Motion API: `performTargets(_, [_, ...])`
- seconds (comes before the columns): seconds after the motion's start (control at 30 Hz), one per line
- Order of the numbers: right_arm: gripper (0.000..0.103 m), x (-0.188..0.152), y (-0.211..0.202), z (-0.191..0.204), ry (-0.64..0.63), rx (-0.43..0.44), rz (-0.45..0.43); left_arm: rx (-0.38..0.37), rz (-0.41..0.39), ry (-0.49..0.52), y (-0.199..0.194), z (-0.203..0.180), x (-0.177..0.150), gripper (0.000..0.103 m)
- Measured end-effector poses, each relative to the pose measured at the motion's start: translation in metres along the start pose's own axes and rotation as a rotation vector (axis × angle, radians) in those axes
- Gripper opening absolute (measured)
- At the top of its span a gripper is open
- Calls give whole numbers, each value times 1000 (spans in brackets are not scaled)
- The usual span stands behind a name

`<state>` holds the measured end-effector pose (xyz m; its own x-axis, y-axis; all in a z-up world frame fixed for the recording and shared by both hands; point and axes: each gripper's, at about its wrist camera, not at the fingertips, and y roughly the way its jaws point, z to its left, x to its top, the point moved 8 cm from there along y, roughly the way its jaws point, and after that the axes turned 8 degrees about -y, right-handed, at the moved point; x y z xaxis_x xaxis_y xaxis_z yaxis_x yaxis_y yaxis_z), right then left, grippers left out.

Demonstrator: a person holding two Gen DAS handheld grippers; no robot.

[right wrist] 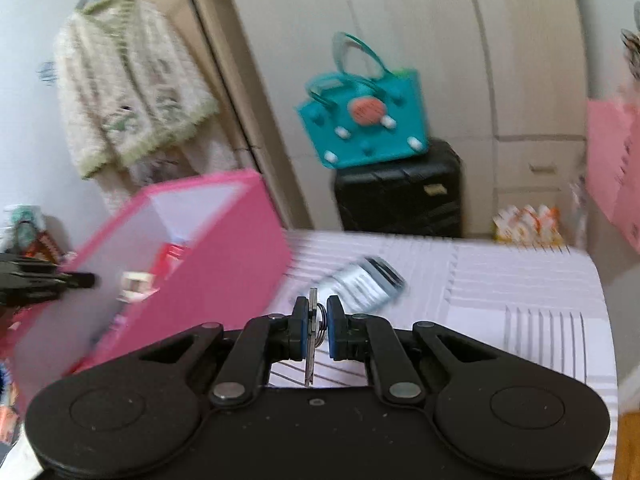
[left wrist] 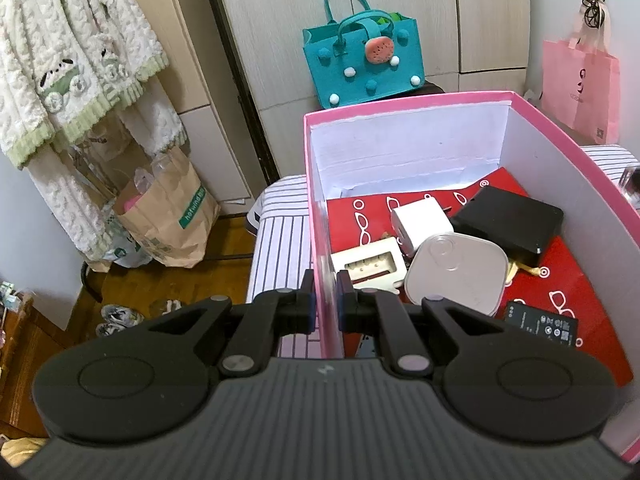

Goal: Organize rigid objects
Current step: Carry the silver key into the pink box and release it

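Note:
A pink box (left wrist: 408, 105) with white inner walls stands on a striped surface. Inside lie a red card with glasses prints (left wrist: 560, 280), a white charger (left wrist: 420, 222), a grey rounded case (left wrist: 456, 272), a black box (left wrist: 508, 216), a cream flat piece (left wrist: 368, 266) and a black battery (left wrist: 542, 322). My left gripper (left wrist: 325, 300) is shut on the box's left wall. My right gripper (right wrist: 318, 322) is shut on a metal key with a ring (right wrist: 312, 344), right of the pink box (right wrist: 224, 248). A cylindrical labelled jar (right wrist: 366, 280) lies on the striped surface beyond it.
A teal felt bag (left wrist: 362, 64) sits on a black suitcase (right wrist: 400, 192) by the wardrobe. A pink shopping bag (left wrist: 580, 84) hangs at right. A white knitted cardigan (left wrist: 76, 48) and paper bags (left wrist: 168, 216) are at left. The view from the right wrist is motion-blurred.

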<state>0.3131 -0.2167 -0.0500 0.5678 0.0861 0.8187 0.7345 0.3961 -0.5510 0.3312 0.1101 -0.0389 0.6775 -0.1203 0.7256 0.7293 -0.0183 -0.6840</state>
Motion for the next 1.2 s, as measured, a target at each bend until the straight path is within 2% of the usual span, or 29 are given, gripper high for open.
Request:
performTargets(0.17, [12, 32, -21, 47, -84, 137, -46, 18, -16, -12, -2, 3, 1, 6])
performTargets(0.3, [12, 42, -18, 91, -165, 251, -18, 11, -24, -23, -3, 5, 1, 6])
performTargets(0.43, [12, 37, 2, 126, -279, 270, 48, 11, -38, -26, -4, 5, 2, 6])
performTargets(0.6, [12, 24, 32, 143, -354, 246, 126, 7, -38, -37, -3, 5, 2, 6])
performTargets(0.73, [13, 15, 41, 139, -357, 227, 155, 2, -38, -42, -4, 6, 1, 6])
performTargets(0.9, [15, 31, 21, 121, -286, 227, 81, 2, -38, -42, -4, 6, 1, 6])
performTargets(1.0, [17, 38, 7, 101, -273, 173, 39, 1, -38, -44, -4, 6, 1, 6])
performTargets(1.2, [29, 32, -10, 42, -186, 67, 27, -7, -35, -55, -2, 6, 1, 6])
